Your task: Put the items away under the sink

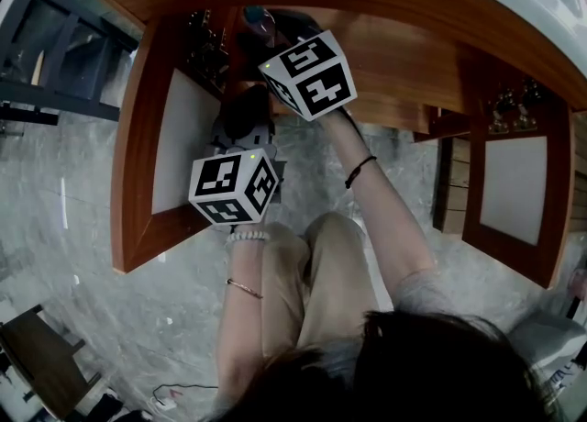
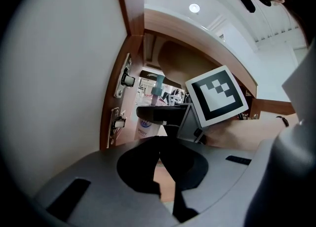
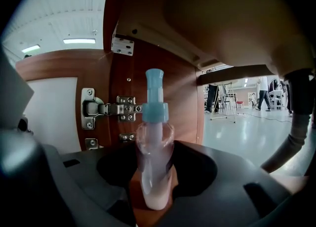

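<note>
Right at the lens, your right gripper (image 3: 153, 194) has its fingers clamped on a blue-capped bottle (image 3: 154, 137), which stands upright inside the open cabinet, close to the hinge (image 3: 106, 108) of the left door (image 1: 174, 140). Your left gripper (image 2: 160, 156) hangs just outside, fingers pressed together on nothing. I'd call it mid-placement: the bottle's in, not let go. I can't tell whether its base touches the cabinet floor, because the grippers hide it. From overhead, the space under the sink (image 1: 514, 7) is too dark to show other items.

Upright clear bottle (image 3: 154, 139), blue pump top
</note>
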Motion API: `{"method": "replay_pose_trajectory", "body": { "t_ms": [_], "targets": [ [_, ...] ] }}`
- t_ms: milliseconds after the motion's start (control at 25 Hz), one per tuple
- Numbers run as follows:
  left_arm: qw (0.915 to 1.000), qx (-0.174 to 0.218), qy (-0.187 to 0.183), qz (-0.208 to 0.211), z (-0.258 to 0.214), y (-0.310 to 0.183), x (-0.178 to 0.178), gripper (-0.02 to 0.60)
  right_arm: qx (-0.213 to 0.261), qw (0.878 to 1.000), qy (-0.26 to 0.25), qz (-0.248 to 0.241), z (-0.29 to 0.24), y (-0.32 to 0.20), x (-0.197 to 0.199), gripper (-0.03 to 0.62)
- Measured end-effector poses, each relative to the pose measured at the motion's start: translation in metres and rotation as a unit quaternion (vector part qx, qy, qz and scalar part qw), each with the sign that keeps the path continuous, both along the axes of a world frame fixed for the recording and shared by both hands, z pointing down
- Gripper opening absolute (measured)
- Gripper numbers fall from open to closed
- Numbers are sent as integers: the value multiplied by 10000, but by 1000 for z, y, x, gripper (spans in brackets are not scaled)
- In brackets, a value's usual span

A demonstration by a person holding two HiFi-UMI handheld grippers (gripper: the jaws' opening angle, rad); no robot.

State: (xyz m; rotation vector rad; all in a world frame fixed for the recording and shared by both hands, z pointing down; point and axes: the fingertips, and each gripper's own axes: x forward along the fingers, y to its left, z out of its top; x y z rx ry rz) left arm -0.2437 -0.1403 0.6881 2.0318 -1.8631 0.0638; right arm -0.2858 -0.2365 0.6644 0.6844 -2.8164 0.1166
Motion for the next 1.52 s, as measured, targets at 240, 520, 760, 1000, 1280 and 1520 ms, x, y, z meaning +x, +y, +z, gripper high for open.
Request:
{"method": "replay_pose_trajectory", "body": {
  "t_ms": [240, 520, 760, 1000, 1280, 1520],
  "targets": [
    [10000, -43, 25, 9, 3, 0, 1, 2, 90, 9998, -162, 36, -1, 1, 0, 207],
    [10000, -69, -8, 31, 2, 4, 1, 2, 180, 9993, -333, 62, -2, 1, 1, 207],
    [10000, -78, -14, 10, 4, 9, -1, 3, 282, 9981, -514, 163, -6, -1, 1, 225],
    [9999, -114, -35, -100, 0, 16, -3, 2, 221, 9975, -623, 241, -12, 0, 5, 276],
    [9996, -237, 27, -135, -16, 28, 6, 2, 6, 9981, -499, 355, -22, 11, 20, 290],
    [9993, -353, 102, -113, -39, 40, 16, 2, -278, 9972, -401, 563, -37, 21, 40, 288]
  ]
}}
